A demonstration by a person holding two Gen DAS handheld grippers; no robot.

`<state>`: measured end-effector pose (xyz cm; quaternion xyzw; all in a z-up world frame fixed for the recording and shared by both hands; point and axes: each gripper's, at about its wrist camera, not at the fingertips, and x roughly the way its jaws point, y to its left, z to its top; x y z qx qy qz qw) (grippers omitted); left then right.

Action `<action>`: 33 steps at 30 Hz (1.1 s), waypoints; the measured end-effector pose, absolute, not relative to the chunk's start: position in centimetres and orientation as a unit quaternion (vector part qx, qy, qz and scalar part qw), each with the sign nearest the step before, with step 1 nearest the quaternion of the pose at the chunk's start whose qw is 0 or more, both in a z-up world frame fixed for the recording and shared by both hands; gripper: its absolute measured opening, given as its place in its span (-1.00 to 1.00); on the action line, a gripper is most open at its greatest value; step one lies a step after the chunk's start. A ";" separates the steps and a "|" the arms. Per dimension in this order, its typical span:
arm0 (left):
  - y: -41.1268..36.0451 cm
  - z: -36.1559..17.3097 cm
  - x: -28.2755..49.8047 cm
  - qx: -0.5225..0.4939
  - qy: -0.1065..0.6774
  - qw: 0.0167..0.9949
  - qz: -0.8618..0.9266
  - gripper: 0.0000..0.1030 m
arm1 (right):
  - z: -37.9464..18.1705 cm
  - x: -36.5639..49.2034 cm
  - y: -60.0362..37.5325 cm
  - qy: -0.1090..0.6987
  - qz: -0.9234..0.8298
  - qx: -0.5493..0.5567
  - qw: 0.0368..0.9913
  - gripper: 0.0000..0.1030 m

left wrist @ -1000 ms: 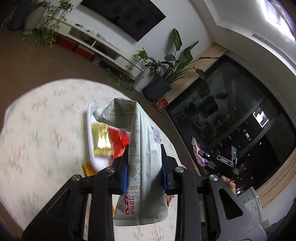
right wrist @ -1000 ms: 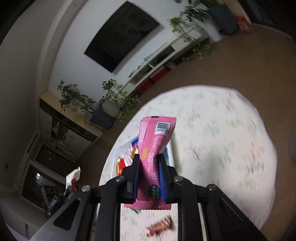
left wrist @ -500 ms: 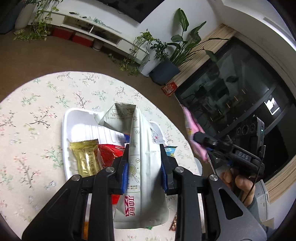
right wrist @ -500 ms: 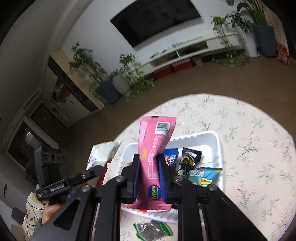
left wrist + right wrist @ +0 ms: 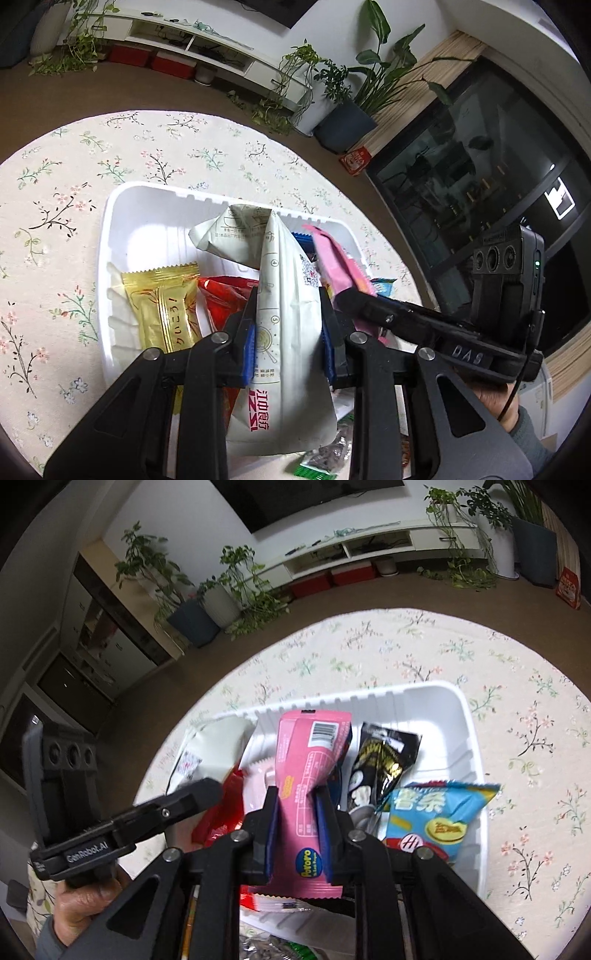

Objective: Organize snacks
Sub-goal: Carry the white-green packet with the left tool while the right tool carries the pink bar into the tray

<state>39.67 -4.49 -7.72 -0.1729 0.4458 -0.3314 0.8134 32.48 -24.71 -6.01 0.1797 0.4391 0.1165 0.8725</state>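
Your left gripper (image 5: 286,338) had its fingers clamped on the pale green packet (image 5: 284,295), held above the white tray (image 5: 110,206) on the table (image 5: 55,177). Your right gripper (image 5: 295,827) pinched the pink packet (image 5: 310,760) over the same tray.

White tray (image 5: 110,236): far-left part of its floor bare and open from above; near side taken by a gold packet (image 5: 166,306) and a red packet (image 5: 225,299) lying side by side. Right half of the tray crowded with a black packet (image 5: 384,760) and a blue packet (image 5: 439,812), with bare floor only along its far right wall. Above the tray's middle, the left gripper (image 5: 288,332) clamped on a white pouch (image 5: 288,302) and the right gripper (image 5: 295,834) clamped on a pink packet (image 5: 310,775) hang close together, blocking entry there; flowered tablecloth (image 5: 517,709) beyond the tray lies open.
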 end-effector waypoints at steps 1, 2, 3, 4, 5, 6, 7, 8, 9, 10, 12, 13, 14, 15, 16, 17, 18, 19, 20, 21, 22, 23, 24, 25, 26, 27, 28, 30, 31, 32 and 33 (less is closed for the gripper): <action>-4.7 -7.9 39.8 -0.173 0.445 0.814 -0.331 -0.52 | -6.3 32.5 -24.5 0.442 0.113 0.174 0.873 -0.59; -4.8 -8.2 39.8 -0.174 0.443 0.815 -0.330 -0.51 | -6.6 32.5 -24.5 0.443 0.112 0.170 0.873 -0.57; -4.9 -8.4 39.9 -0.175 0.443 0.816 -0.328 -0.51 | -6.7 32.5 -24.4 0.443 0.111 0.170 0.873 -0.56; -5.0 -8.6 40.0 -0.175 0.443 0.816 -0.327 -0.51 | -6.7 32.5 -24.5 0.442 0.111 0.170 0.874 -0.55; -5.1 -8.8 40.0 -0.175 0.444 0.815 -0.327 -0.51 | -6.8 32.5 -24.5 0.443 0.109 0.169 0.874 -0.49; -4.8 -8.6 40.0 -0.175 0.444 0.816 -0.327 -0.51 | -6.9 32.5 -24.4 0.445 0.107 0.166 0.874 -0.44; -5.0 -8.6 40.2 -0.174 0.444 0.816 -0.326 -0.50 | -6.9 32.5 -24.4 0.446 0.107 0.164 0.873 -0.36; -5.1 -8.8 40.3 -0.173 0.445 0.816 -0.324 -0.50 | -7.0 32.5 -24.3 0.448 0.108 0.161 0.873 -0.36; -5.0 -8.7 40.3 -0.172 0.446 0.817 -0.323 -0.50 | -7.0 32.4 -24.3 0.448 0.107 0.158 0.874 -0.36; -4.8 -8.5 40.0 -0.171 0.446 0.817 -0.323 -0.50 | -7.0 32.4 -24.2 0.447 0.106 0.156 0.875 -0.35; -4.3 -8.3 40.0 -0.168 0.447 0.818 -0.322 -0.39 | -6.9 32.3 -24.2 0.447 0.105 0.156 0.875 -0.35; -4.4 -8.1 39.7 -0.167 0.447 0.818 -0.323 -0.32 | -6.9 32.3 -24.1 0.447 0.105 0.157 0.875 -0.34; -4.1 -7.5 39.2 -0.168 0.444 0.818 -0.325 -0.09 | -6.9 32.2 -24.1 0.447 0.106 0.157 0.874 -0.32; -4.0 -7.1 38.9 -0.167 0.442 0.820 -0.324 0.19 | -6.9 32.2 -24.1 0.447 0.106 0.158 0.874 -0.32; -3.9 -6.8 38.7 -0.164 0.441 0.822 -0.320 0.29 | -6.9 32.1 -24.1 0.447 0.105 0.156 0.874 -0.31; -3.8 -6.5 38.4 -0.162 0.441 0.823 -0.319 0.36 | -6.8 31.9 -24.1 0.446 0.104 0.154 0.875 -0.31; -3.8 -6.4 38.4 -0.161 0.441 0.824 -0.319 0.36 | -6.8 31.9 -24.0 0.446 0.104 0.153 0.876 -0.30; -3.7 -6.2 38.2 -0.160 0.439 0.824 -0.320 0.36 | -6.7 31.7 -24.0 0.445 0.103 0.152 0.876 -0.24; -3.6 -6.0 38.0 -0.159 0.438 0.826 -0.319 0.37 | -6.6 31.6 -24.1 0.444 0.102 0.153 0.877 -0.11; -3.5 -5.8 37.8 -0.156 0.437 0.827 -0.318 0.43 | -6.4 31.3 -24.1 0.441 0.101 0.155 0.878 -0.07; -3.3 -5.4 37.3 -0.154 0.435 0.828 -0.318 0.47 | -6.2 31.1 -24.2 0.439 0.102 0.158 0.879 0.00; -3.0 -5.1 37.1 -0.154 0.434 0.829 -0.317 0.53 | -6.0 30.9 -24.3 0.437 0.103 0.161 0.879 0.08; -2.6 -4.7 36.6 -0.155 0.432 0.831 -0.316 0.57 | -5.6 30.4 -24.4 0.434 0.104 0.167 0.879 0.12; -2.2 -4.1 36.1 -0.154 0.426 0.833 -0.317 0.62 | -5.1 29.9 -24.6 0.430 0.104 0.172 0.880 0.19; -1.6 -3.6 35.5 -0.153 0.420 0.836 -0.318 0.85 | -4.6 29.3 -24.8 0.421 0.108 0.179 0.883 0.26; -0.9 -2.9 34.7 -0.150 0.410 0.841 -0.318 0.99 | -4.0 28.5 -25.1 0.412 0.113 0.185 0.885 0.30; -0.2 -2.1 33.8 -0.144 0.399 0.849 -0.315 0.99 | -3.5 27.6 -25.4 0.400 0.117 0.191 0.888 0.40; 1.3 -0.6 32.0 -0.127 0.377 0.867 -0.299 0.99 | -2.4 25.8 -26.1 0.376 0.123 0.202 0.896 0.55; 1.9 0.1 31.3 -0.122 0.367 0.874 -0.293 0.99 | -1.9 24.5 -26.5 0.360 0.123 0.210 0.901 0.61; 2.7 0.6 30.2 -0.114 0.354 0.883 -0.286 0.99 | -1.6 23.3 -26.9 0.350 0.119 0.217 0.903 0.63; 3.3 0.9 29.2 -0.105 0.351 0.888 -0.277 0.99 | -1.4 22.5 -27.1 0.348 0.116 0.222 0.903 0.64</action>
